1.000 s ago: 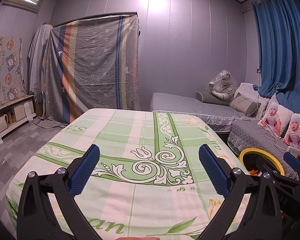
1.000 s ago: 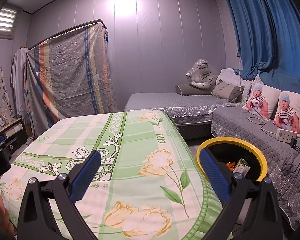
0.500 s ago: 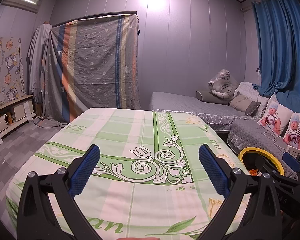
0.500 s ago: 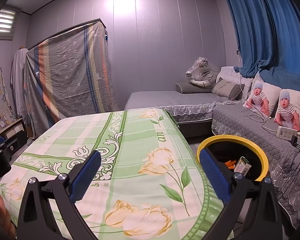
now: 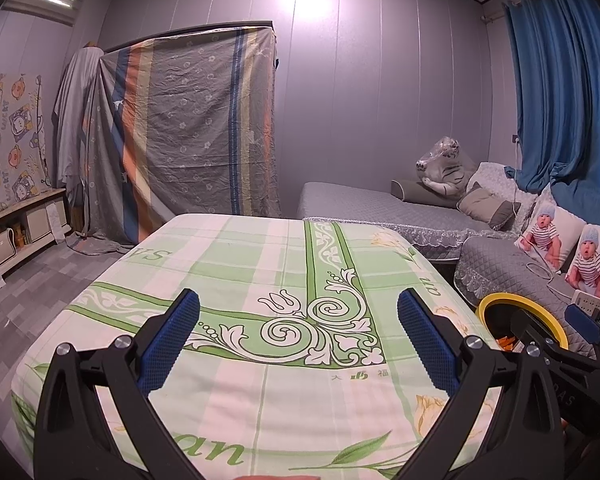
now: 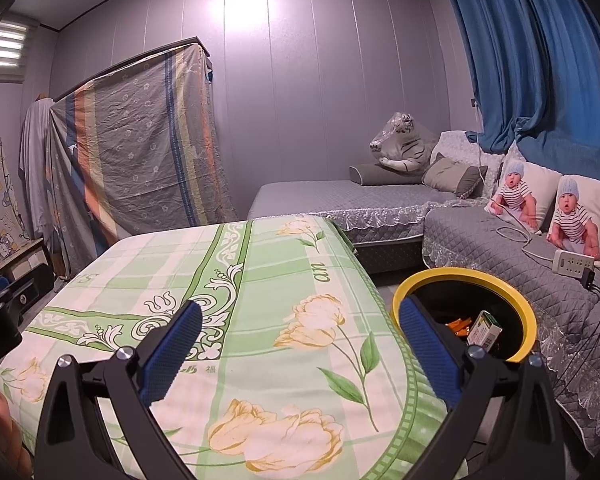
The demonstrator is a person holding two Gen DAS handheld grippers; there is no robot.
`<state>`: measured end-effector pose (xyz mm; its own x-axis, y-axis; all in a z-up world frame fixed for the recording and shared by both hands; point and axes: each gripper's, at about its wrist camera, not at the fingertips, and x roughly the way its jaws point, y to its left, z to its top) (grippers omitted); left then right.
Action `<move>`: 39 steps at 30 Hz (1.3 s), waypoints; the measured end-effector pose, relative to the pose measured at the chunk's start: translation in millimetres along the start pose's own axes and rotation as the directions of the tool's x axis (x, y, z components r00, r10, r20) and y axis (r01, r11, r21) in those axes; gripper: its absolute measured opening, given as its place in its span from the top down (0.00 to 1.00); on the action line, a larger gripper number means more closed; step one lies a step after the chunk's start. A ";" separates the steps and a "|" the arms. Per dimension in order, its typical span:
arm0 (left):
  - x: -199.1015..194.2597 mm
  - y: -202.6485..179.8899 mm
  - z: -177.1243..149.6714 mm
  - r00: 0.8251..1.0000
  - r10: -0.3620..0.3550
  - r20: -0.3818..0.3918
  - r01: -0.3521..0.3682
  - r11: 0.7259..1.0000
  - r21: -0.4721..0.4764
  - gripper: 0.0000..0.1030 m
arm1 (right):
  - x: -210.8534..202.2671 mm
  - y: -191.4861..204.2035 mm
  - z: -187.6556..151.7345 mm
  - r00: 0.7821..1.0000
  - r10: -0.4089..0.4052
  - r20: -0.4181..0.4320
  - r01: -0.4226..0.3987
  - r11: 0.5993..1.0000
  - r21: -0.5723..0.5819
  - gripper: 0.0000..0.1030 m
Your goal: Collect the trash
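Both sets of fingers spread wide, nothing between them. Left gripper (image 5: 298,338) hovers over the desk (image 5: 228,256) with the green floral cloth; right gripper (image 6: 300,344) sits over the desk's right edge, its right finger overlapping the yellow-rimmed bin (image 6: 526,322) in view.

Trash status: we see a small green-white carton (image 6: 485,330) and some orange scraps (image 6: 460,326) already inside the bin, which stands on the floor between the desk and the grey sofa (image 6: 512,264). The cloth in both views shows no loose trash. Near edge under the grippers is hidden, so we can't rule out something there.

Our read: drop looks done, we're in a scan or retreat step. To do it well:
- keep fingers apart, no need to close on nothing
- sweep both cameras over the near desk edge and the floor beside the bin before calling it finished
- keep the right gripper clear of the bin rim so we don't tip it
- stay away from the power strip (image 6: 574,264) and its cable on the sofa; not trash.
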<state>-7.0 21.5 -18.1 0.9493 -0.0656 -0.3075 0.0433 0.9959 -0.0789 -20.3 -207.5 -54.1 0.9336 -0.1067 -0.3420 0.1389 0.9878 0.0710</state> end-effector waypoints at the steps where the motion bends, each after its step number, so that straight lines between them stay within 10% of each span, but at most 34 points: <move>1: 0.2 -0.2 -1.6 1.000 -0.001 -0.001 0.001 1.000 0.001 0.08 | 0.0 0.1 0.3 1.000 -0.001 0.000 0.001 1.000 0.000 0.08; 39: 3.6 -1.3 -7.5 1.000 -0.010 -0.005 0.010 1.000 0.000 0.08 | 0.2 -1.5 -2.4 1.000 -0.005 -0.007 0.005 1.000 0.009 0.08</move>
<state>-6.0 19.5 -26.2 0.9473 -0.0756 -0.3112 0.0527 0.9953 -0.0816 -21.1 -208.7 -56.6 0.9306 -0.1104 -0.3491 0.1460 0.9862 0.0774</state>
